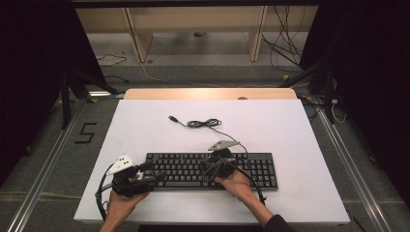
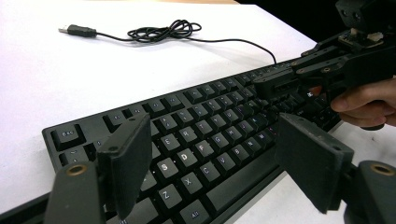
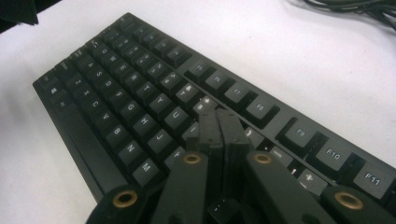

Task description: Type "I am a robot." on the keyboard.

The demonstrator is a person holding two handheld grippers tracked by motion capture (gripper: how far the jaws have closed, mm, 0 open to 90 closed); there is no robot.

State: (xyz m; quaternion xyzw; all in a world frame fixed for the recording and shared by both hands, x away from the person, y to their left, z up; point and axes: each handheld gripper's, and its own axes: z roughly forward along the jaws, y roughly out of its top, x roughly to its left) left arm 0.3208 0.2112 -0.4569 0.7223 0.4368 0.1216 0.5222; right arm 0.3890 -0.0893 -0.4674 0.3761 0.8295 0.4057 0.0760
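**Right claw pinched shut over number row, left claw parked wide at keyboard's left end**

Nearest the person: both hands sat at the front edge of the keyboard (image 1: 211, 170). Left gripper (image 2: 212, 161) hovered low over the keyboard's left end, jaws wide apart, nothing between them but keys below (S, D, X area). Looked like a standby or bracing pose, not a grip.

Right gripper (image 3: 220, 122) was over the keyboard's middle, jaws pressed together with nothing between them, tips down near the keys just above U and I. Closed jaws make one narrow point, so my guess is it was set up to poke a single key rather than grab anything. Can't tell whether the tips touched a keycap.

The keyboard lay flat on the white table (image 1: 145, 130), long side facing the person, near the front edge.

Behind the keyboard: its cable (image 1: 205, 123) ran from the back edge to a loose coil, USB plug (image 1: 172, 118) lying free beyond it, unplugged. Kept clear of both hands, so no snag risk.
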